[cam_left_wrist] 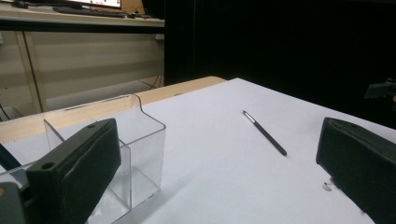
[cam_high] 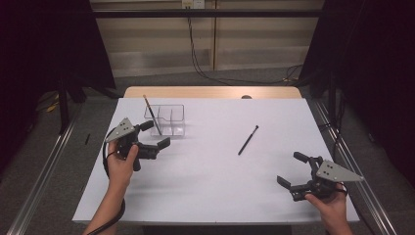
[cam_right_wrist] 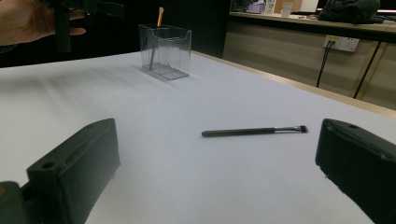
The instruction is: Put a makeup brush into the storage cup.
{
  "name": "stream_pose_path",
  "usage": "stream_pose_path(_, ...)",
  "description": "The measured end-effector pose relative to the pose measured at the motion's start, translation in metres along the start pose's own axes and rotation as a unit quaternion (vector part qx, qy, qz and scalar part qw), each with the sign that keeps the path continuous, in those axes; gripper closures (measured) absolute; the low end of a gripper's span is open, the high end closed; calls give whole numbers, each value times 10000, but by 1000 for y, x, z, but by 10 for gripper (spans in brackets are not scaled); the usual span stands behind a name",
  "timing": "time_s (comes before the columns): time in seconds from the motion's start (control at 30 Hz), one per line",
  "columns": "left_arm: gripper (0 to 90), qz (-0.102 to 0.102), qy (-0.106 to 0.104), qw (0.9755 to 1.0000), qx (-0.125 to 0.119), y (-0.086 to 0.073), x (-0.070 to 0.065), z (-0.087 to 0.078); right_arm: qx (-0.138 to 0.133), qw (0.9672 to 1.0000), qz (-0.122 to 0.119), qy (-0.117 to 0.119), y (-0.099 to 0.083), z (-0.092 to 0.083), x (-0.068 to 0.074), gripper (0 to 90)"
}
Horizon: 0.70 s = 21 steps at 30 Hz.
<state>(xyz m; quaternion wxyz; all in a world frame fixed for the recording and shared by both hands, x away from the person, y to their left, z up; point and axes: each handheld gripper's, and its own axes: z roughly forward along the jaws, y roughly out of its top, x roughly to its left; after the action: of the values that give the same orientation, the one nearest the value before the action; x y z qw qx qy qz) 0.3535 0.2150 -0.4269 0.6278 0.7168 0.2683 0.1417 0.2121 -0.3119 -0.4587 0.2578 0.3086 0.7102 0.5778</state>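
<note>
My left gripper (cam_high: 150, 134) sits over the left part of the worktop (cam_high: 210, 171), a little in from the left edge and toward the far side, with my left hand (cam_high: 121, 159) wrapped round its handle. Its fingers are released, spread wide with nothing between them, one tip just beside the near wall of the clear box. In the left gripper view the two black pads (cam_left_wrist: 77, 170) stand far apart at either side, and the white surface runs bare between them.

Just past that gripper, near the far left corner, stands a clear plastic organiser (cam_high: 165, 119) with an inner divider. A brush with a wooden handle (cam_high: 152, 115) leans in its left compartment, the handle end sticking up over the rim.

Toward the middle right of the worktop a dark slim brush (cam_high: 248, 140) lies flat on its own, angled, well apart from the box and from both grippers. In the right gripper view it lies crosswise ahead of my jaws, bristle end to the right.

My right gripper (cam_high: 292, 170) is near the near right corner, my right hand (cam_high: 330, 203) behind it. Its fingers are likewise released and empty, opened wide toward the centre.
</note>
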Motion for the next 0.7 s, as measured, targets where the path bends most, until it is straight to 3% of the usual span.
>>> stream_pose_path(0.23,0,112,-130,9998,68,-3,-7,-7,8,10000,3,-1,0,0,0,0)
stream_pose_path(0.5,0,216,-130,9995,201,-8,-11,-16,19,10000,5,-2,0,1,0,0)
stream_pose_path(0.7,0,257,-146,9994,167,-8,-17,-24,23,10000,3,11,0,1,0,0)
